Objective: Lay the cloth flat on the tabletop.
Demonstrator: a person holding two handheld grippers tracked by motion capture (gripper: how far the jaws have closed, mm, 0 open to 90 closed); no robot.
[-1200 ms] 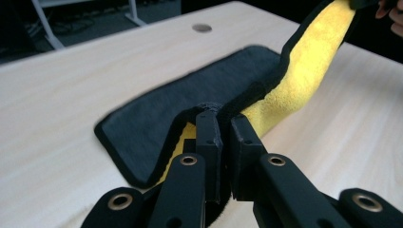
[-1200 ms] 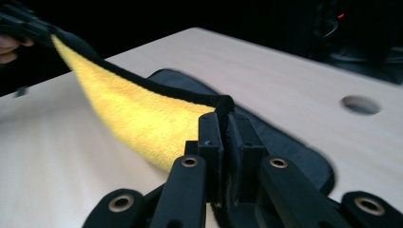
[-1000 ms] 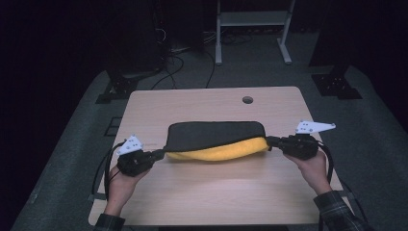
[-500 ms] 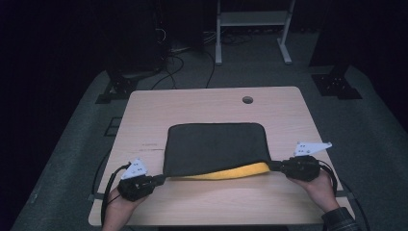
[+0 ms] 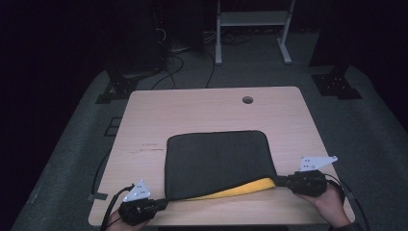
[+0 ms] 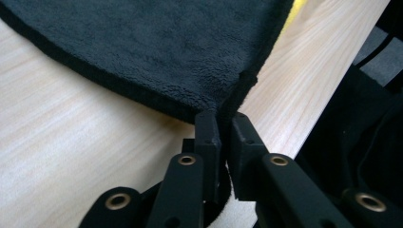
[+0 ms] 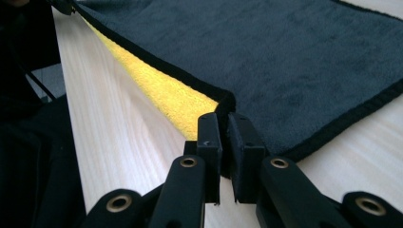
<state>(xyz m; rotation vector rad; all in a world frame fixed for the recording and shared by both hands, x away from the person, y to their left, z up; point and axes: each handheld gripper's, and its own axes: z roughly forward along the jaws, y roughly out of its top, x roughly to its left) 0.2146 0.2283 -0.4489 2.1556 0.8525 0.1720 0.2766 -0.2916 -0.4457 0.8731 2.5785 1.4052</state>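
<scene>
I hold the dark grey towel [image 5: 216, 161] by its two near corners, low in the high view, with most of its cloth lying flat on the wooden table [image 5: 202, 108] in the centre of that frame. The left gripper [image 5: 161, 204] sits at the lower left, its jaws pressed together on the towel's corner [image 6: 228, 102], as the left gripper view confirms: the black hem runs straight into the closed pads. The right gripper [image 5: 281, 181] sits at the lower right, its jaws likewise pinching the opposite corner [image 7: 225, 102]. Between the two grips the near hem is lifted slightly, exposing the yellow underside [image 5: 235, 190] along the lower edge of the cloth. In my judgement, the work in hand is spreading or drawing the towel flat toward the near table edge. Risks from here: both grips take only a thin bite of hem, so an uneven pull could slip one corner free and leave the cloth skewed. The left gripper is close to the table's near edge; drawing further toward the bottom of the frame could drag that corner off the tabletop. Unequal tension would twist the near hem, and releasing it while raised could fold the yellow face upward. Lowering too steeply could also strike the jaws against the wood.
</scene>
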